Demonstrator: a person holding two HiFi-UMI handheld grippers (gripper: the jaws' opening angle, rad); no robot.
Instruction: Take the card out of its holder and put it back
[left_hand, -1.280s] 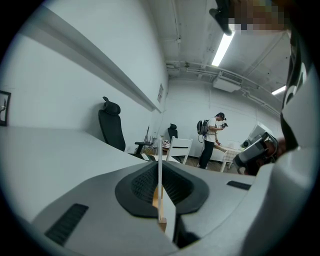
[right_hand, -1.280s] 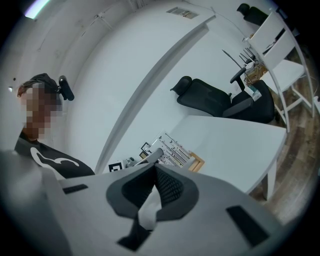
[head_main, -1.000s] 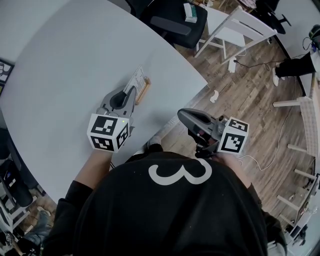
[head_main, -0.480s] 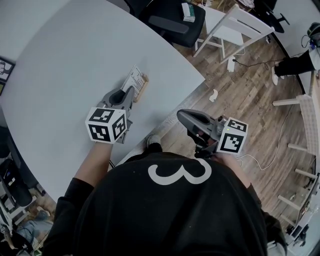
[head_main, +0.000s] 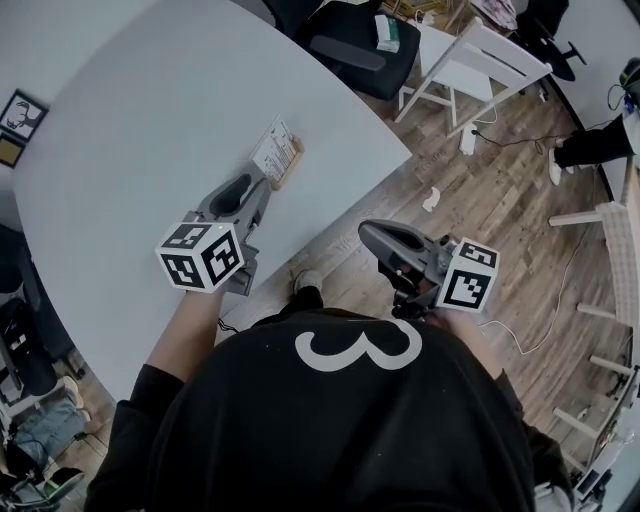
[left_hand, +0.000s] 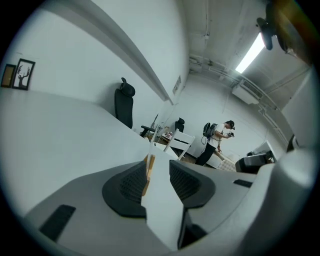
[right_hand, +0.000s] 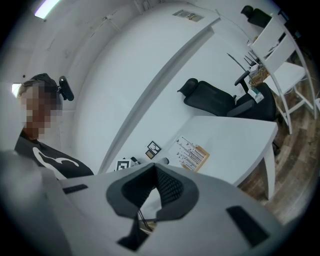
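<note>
The small white printed card (head_main: 274, 150) is standing upright in its low light-wood slotted holder (head_main: 291, 168), which is sitting on the big pale grey rounded table (head_main: 150, 120) at about 11 o'clock from the middle of the head view, not far from the table's near edge. The left gripper (head_main: 262, 186), grey with a marker cube at its back, is hovering just at 7 o'clock of the holder and pointing toward it. Its jaws have just been opening and are now standing wide apart, and the dark ribbed pads (left_hand: 127, 187) are pressing on nothing, though the holder's wooden end is showing in line with the gap between them. The right gripper (head_main: 368, 232) is hanging well apart at 4 o'clock of the card, out past the table edge over the brown plank floor (head_main: 500, 200), with its jaws together at the tips and nothing between them. The person holding both is wearing a black shirt (head_main: 350, 420) with a white numeral. A black office chair (head_main: 365, 45) and a white wooden chair (head_main: 480, 55) are standing beyond the table at 1 o'clock.
</note>
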